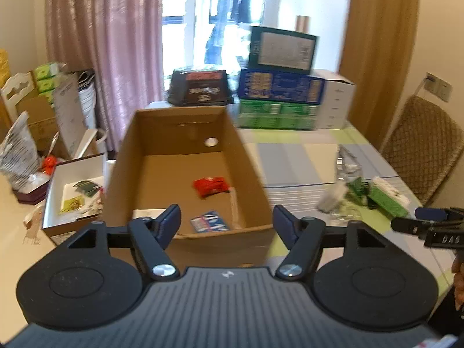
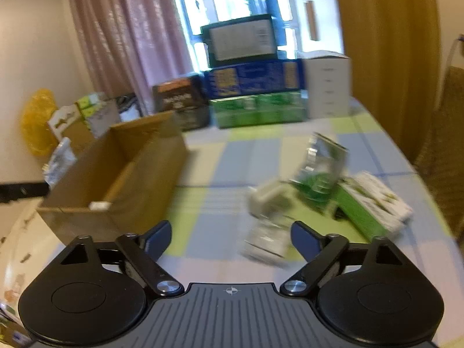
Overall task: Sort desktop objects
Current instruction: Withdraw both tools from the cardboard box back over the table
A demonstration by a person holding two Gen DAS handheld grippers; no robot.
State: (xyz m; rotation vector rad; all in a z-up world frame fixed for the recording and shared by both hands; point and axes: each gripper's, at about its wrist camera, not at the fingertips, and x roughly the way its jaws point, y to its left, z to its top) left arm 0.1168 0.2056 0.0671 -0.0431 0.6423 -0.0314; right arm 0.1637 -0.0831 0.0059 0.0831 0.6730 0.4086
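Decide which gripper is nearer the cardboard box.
Left. The left gripper hangs open right at the cardboard box's near wall; the right gripper, also open, is off to the box's right above the tablecloth.

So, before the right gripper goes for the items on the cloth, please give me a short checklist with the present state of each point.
1. Right gripper open and holding nothing: ok.
2. Left gripper open and holding nothing: ok.
3. Cardboard box open on top, with free floor beside the red packet and the blue packet: ok.
4. Items left to sort: the green box and the clear wrappers lie on the cloth: ok.
5. Which item is nearest and how the pale one lies: cannot tell, the picture is blurred.
6. Path between right gripper and the pile free: ok.
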